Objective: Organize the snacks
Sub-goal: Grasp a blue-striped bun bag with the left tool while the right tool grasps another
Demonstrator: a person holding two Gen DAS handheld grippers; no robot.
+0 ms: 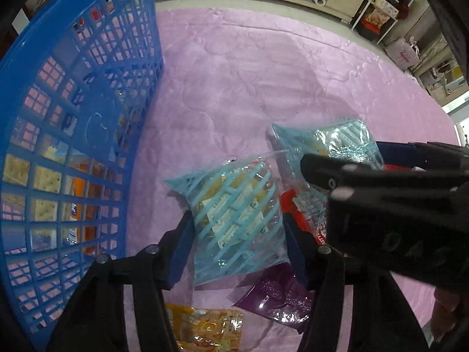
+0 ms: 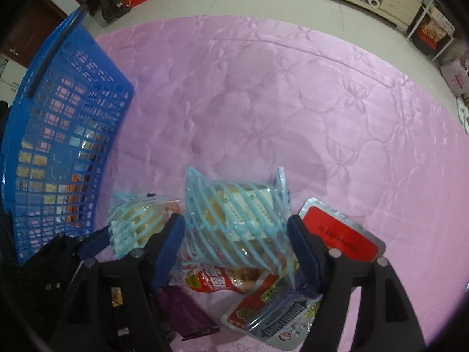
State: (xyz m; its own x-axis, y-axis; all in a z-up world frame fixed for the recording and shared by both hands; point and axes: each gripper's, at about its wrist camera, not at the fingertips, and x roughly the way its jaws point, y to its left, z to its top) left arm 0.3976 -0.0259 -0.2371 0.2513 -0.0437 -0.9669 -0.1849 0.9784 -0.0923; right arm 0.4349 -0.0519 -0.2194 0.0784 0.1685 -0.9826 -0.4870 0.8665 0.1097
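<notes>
- Two blue-striped biscuit packets lie side by side on the pink quilt [image 2: 293, 102], near the blue basket [image 1: 73, 117], amid a heap of snacks.
- Risk, I judge: slick film could slip, or neighbouring red packet [image 2: 343, 234] snag.
- Left gripper [image 1: 237, 228]: jaws half open, straddling left packet [image 1: 237, 214]; contact unclear.
- Right gripper [image 2: 236, 243]: half open around right packet [image 2: 234, 214]; grip unconfirmed.

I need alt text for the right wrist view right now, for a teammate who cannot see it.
The right gripper straddles a blue-striped clear snack bag atop a pile of packets on a pink quilt. The left gripper flanks a second striped bag beside it. A blue mesh basket stands at left, already holding snacks.
</notes>
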